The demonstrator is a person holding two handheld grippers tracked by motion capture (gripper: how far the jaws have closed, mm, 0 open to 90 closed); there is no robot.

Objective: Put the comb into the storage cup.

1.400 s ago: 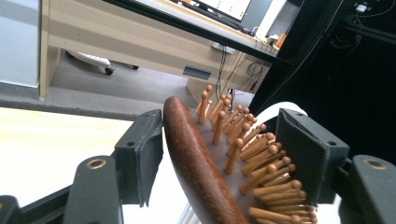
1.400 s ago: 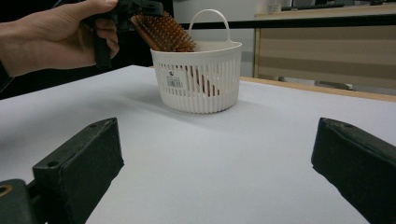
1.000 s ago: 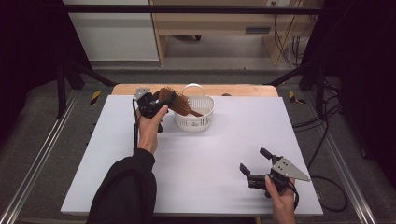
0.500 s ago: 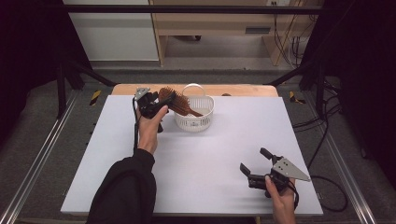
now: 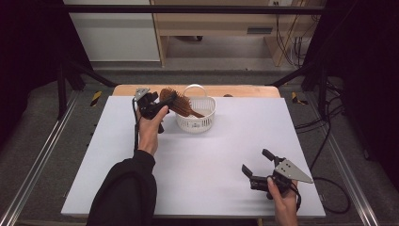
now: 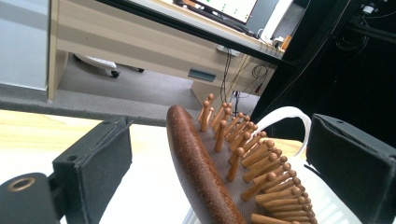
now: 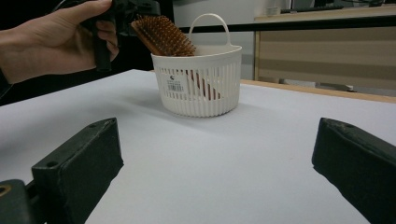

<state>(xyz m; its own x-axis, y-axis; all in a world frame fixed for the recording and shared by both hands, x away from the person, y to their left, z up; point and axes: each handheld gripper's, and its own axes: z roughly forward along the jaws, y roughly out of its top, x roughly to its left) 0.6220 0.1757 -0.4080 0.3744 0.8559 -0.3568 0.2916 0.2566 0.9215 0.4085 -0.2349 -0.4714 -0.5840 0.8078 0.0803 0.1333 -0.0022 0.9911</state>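
The tabletop (image 5: 197, 169) is covered by a plain white sheet, with a strip of bare light wood showing along its far edge. It stands on grey carpet between metal rails at left and right, yellow-and-black markers lying by the far corners. Beyond it are a pale wooden desk (image 5: 221, 28) with a monitor on top, a white cabinet panel to the left, and bundles of cables hanging at the far right against a dark surround.

Near the far edge, left of centre, sits a white slatted basket (image 5: 196, 118) with an upright loop handle. A brown wooden hairbrush (image 5: 176, 101) leans out of it, handle down inside, bristled head up over the left rim. The left tool (image 5: 157, 104) is at that head with its jaws spread wide on either side, pads clear of the wood. The right tool (image 5: 258, 162) rests low at the near right, well apart, jaws wide and holding nothing.
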